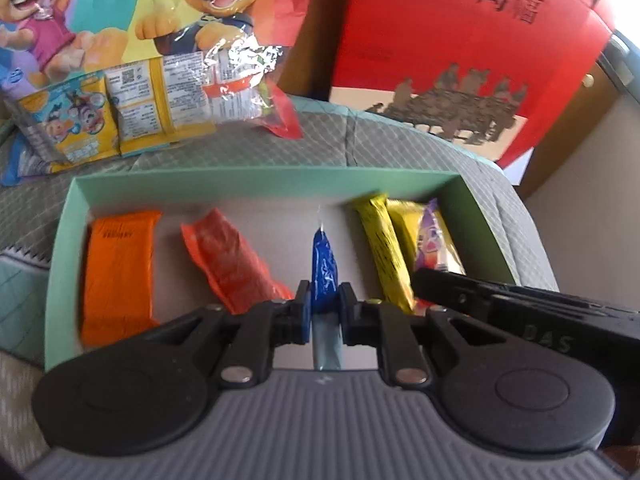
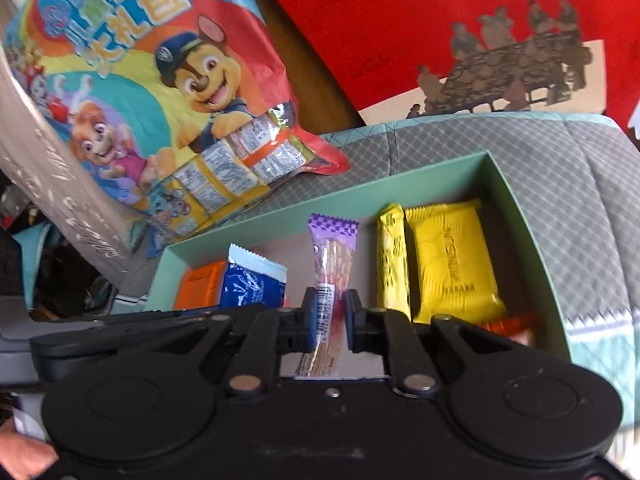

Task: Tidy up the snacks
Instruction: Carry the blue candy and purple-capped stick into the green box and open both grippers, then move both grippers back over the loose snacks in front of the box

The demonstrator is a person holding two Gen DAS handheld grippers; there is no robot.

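My left gripper (image 1: 325,304) is shut on a blue snack packet (image 1: 324,268), held edge-on over the mint-green box (image 1: 256,178). In the right wrist view the same blue packet (image 2: 252,284) shows at the left. My right gripper (image 2: 331,312) is shut on a purple-topped clear snack stick (image 2: 332,268), also over the mint-green box (image 2: 520,216). Inside lie an orange packet (image 1: 118,268), a red-orange packet (image 1: 228,260), a yellow bar (image 1: 384,248) and a flat yellow packet (image 2: 452,264). The right gripper's black body (image 1: 520,304) reaches in at the lower right of the left wrist view.
A big cartoon-dog snack bag (image 1: 132,60) with several small packs leans behind the box, on a grey quilted cushion (image 1: 360,140). A red gift bag (image 1: 460,40) stands at the back right. A hand (image 2: 20,452) shows at the lower left.
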